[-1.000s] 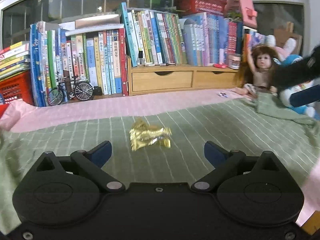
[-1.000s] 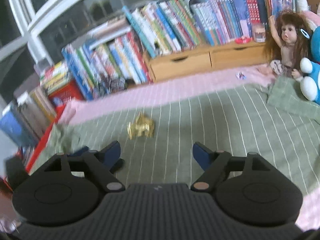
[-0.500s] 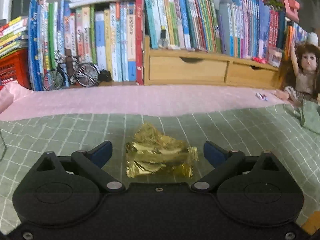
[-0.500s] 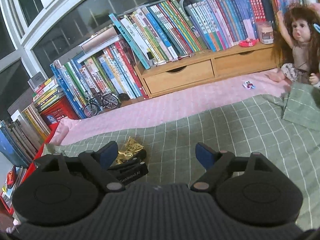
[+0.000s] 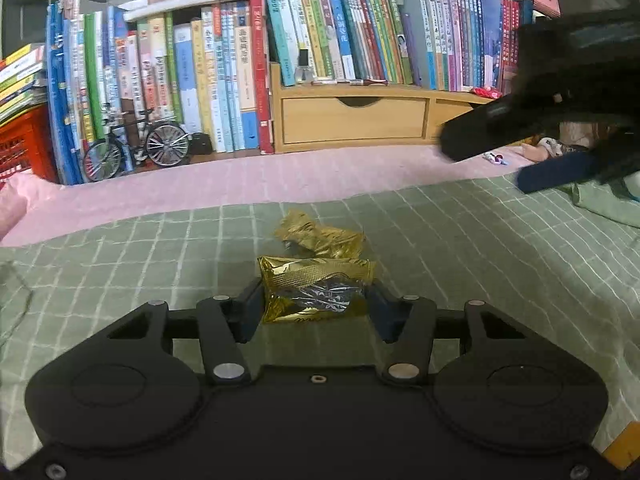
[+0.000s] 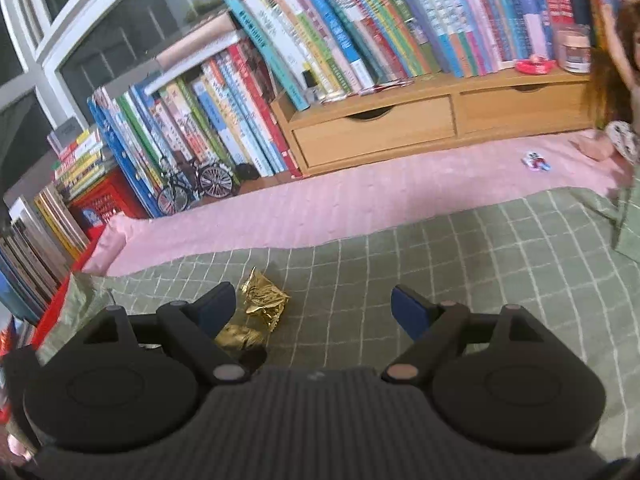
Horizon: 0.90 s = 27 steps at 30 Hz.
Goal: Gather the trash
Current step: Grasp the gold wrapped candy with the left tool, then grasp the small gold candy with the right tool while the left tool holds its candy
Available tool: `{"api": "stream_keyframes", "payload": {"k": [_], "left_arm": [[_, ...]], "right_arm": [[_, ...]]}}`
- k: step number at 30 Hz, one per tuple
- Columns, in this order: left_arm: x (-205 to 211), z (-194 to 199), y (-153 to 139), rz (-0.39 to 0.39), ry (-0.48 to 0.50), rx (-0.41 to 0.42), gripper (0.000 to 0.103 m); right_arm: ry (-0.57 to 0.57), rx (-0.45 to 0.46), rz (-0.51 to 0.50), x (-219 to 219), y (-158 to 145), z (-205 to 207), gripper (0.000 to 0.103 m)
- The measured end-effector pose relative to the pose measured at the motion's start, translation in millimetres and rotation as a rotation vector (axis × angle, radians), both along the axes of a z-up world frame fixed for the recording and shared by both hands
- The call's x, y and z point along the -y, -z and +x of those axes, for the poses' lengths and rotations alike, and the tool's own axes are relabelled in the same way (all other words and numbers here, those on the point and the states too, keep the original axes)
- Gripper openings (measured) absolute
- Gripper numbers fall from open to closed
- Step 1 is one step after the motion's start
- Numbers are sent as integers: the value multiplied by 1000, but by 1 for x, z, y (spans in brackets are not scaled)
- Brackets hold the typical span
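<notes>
Left claw [image 5: 316, 312] is closing its two blue-padded fingers [image 5: 250, 312] on a crumpled gold wrapper [image 5: 316, 290], and the jaws have just been narrowing, with the pads now pressing the wrapper's two ends. That wrapper is sitting just above the green checked blanket [image 5: 460, 280], at the near middle of the left wrist view. A second gold wrapper [image 5: 320, 236] is lying just beyond it on the blanket, close to the first; whether the two are touching cannot be told.

Right claw [image 6: 314, 306] is hanging with its jaws spread wide and nothing between them, its blue pads [image 6: 410, 312] over bare blanket. In the right wrist view the second wrapper [image 6: 264, 300] is lying just right of this claw's left finger, outside the gap. Seen from the left wrist, the right claw [image 5: 520, 152] is reaching in from the far right edge as a dark blurred shape.

Beyond the blanket a pink sheet [image 5: 240, 188] is running across the bed. On it, at the far right, a small colourful scrap [image 6: 536, 161] is lying near a doll [image 6: 616, 80]. Farther back a wooden drawer unit [image 5: 352, 120] is carrying a row of books [image 5: 340, 20], and a model bicycle [image 5: 136, 144] is standing to its left before more books, beside a red crate [image 5: 20, 144].
</notes>
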State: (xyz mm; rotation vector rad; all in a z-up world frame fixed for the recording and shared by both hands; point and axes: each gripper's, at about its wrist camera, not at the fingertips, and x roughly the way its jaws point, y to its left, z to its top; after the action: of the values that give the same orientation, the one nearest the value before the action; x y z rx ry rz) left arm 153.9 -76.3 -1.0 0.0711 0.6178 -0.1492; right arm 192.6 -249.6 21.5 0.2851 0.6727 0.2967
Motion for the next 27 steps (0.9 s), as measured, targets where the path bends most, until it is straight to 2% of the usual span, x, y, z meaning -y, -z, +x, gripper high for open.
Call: {"api": "stream_keyframes", "payload": {"k": [13, 17, 20, 22, 24, 26, 27], "left_arm": [[-25, -35, -8, -55, 43, -66, 51], [-25, -36, -5, -50, 52, -78, 51], [-24, -36, -4, -41, 50, -74, 51], [-23, -36, -3, -39, 51, -77, 51], [-21, -36, -3, -32, 52, -77, 51], [-19, -36, -4, -29, 51, -77, 51], [-18, -37, -5, -29, 53, -76, 51]], "right_arm": [[-186, -85, -202, -85, 37, 54, 90], [-210, -113, -187, -92, 46, 61, 86], [-221, -120, -210, -97, 51, 63, 71], [-228, -107, -227, -98, 50, 61, 48], [-224, -109, -229, -96, 49, 59, 33], [-228, -100, -227, -93, 46, 54, 29], [-221, -98, -228, -91, 45, 51, 14]]}}
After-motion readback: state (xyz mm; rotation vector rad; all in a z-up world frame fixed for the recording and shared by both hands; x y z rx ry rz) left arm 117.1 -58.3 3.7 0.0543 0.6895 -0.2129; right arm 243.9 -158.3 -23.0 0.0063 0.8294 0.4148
